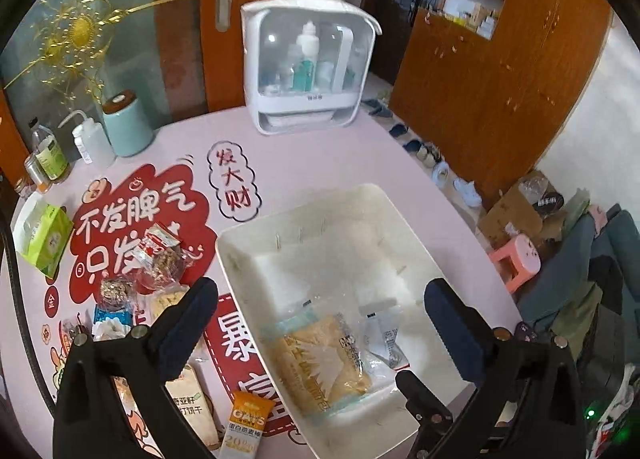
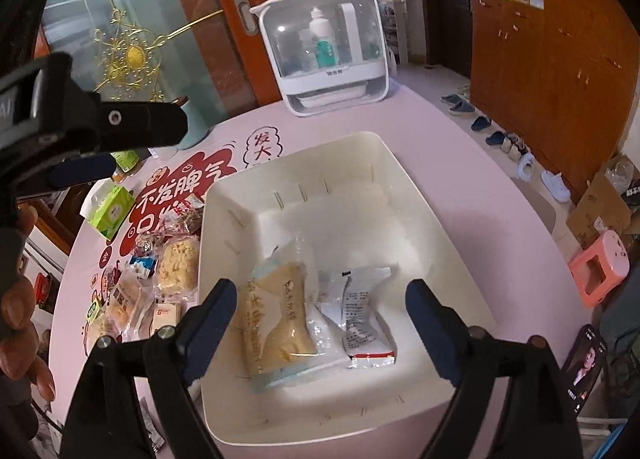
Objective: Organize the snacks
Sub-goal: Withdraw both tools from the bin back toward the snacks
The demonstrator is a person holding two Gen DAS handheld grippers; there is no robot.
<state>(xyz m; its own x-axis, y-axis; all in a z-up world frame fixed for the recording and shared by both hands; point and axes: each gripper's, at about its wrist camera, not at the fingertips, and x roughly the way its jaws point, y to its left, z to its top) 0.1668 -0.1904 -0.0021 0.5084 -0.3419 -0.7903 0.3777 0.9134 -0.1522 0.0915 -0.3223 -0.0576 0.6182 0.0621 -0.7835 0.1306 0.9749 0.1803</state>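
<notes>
A white bin [image 1: 244, 259] [image 2: 224, 195] sits on the pink table. In it lie a tan snack pack [image 1: 320, 363] [image 2: 276, 319] and a white snack pack [image 1: 384, 335] [image 2: 366, 319]. Several loose snacks [image 1: 156, 255] [image 2: 176, 263] lie on the table left of the bin, with an orange oat bar [image 1: 246, 425] near the front. My left gripper [image 1: 320, 319] is open and empty above the bin's near end. My right gripper [image 2: 320, 307] is open and empty over the packs in the bin. The left gripper also shows at the upper left of the right wrist view [image 2: 96, 139].
A white cosmetics case [image 1: 308, 63] [image 2: 328, 47] stands at the table's far side. A teal canister [image 1: 128, 123], squeeze bottle [image 1: 90, 139] and green box [image 1: 44, 239] stand at the left. A phone [image 2: 584, 367] lies at the table's right edge. Pink stool [image 1: 516, 259] on the floor.
</notes>
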